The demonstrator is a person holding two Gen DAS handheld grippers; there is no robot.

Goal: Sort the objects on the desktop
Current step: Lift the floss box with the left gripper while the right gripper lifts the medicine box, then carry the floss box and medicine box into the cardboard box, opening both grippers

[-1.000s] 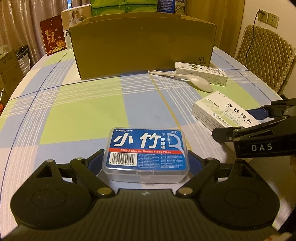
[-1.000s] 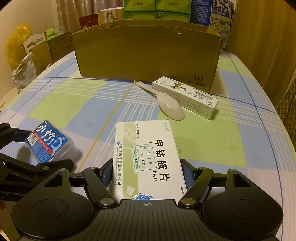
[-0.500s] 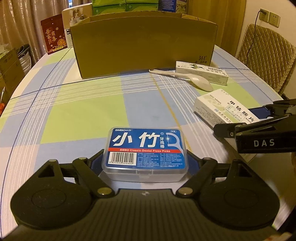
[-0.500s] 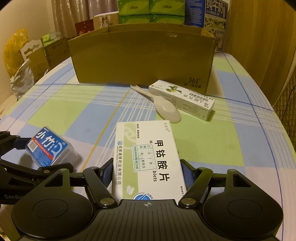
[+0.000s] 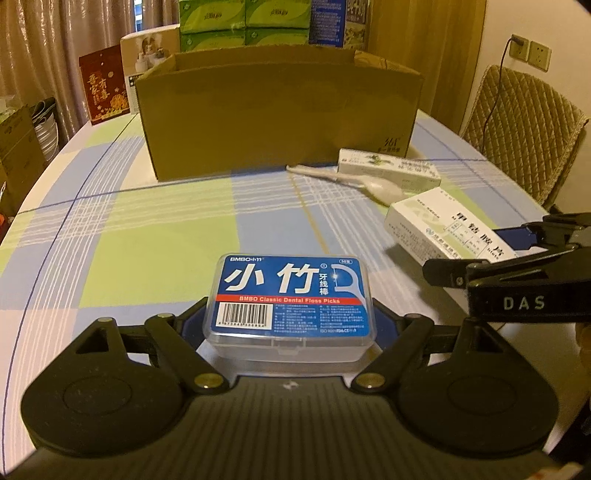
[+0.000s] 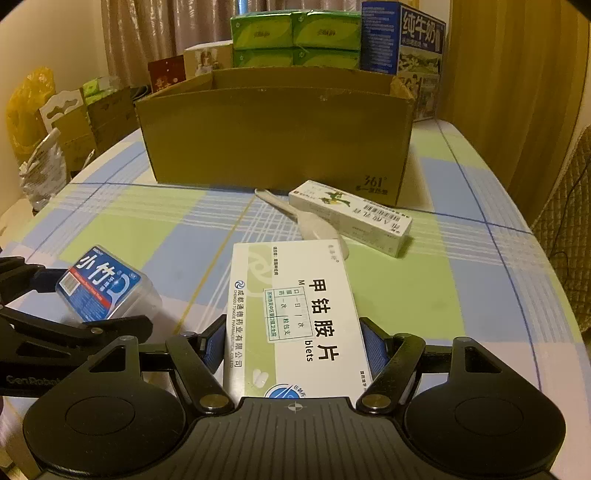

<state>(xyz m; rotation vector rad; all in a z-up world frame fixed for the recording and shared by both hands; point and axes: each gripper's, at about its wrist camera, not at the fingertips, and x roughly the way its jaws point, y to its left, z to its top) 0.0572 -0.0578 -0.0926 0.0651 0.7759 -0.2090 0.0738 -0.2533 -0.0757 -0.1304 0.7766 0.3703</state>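
My left gripper [image 5: 290,325] is shut on a clear dental floss pick box [image 5: 290,299] with a blue label, held above the table. It also shows in the right wrist view [image 6: 105,284]. My right gripper [image 6: 293,347] is shut on a white tablet box [image 6: 291,314], lifted off the table; it shows at the right of the left wrist view [image 5: 447,225]. An open cardboard box [image 5: 280,118] stands ahead at the table's far side, also in the right wrist view [image 6: 277,129].
A white spoon [image 6: 317,225] and a long white-green carton [image 6: 351,216] lie on the checked tablecloth [image 5: 129,229] in front of the cardboard box. Green packs [image 6: 295,33] and a milk carton [image 6: 402,37] stand behind it. A padded chair [image 5: 524,125] is at the right.
Both grippers have risen with their boxes and moved toward the cardboard box, whose open top now shows. The tablet box has come off the table.
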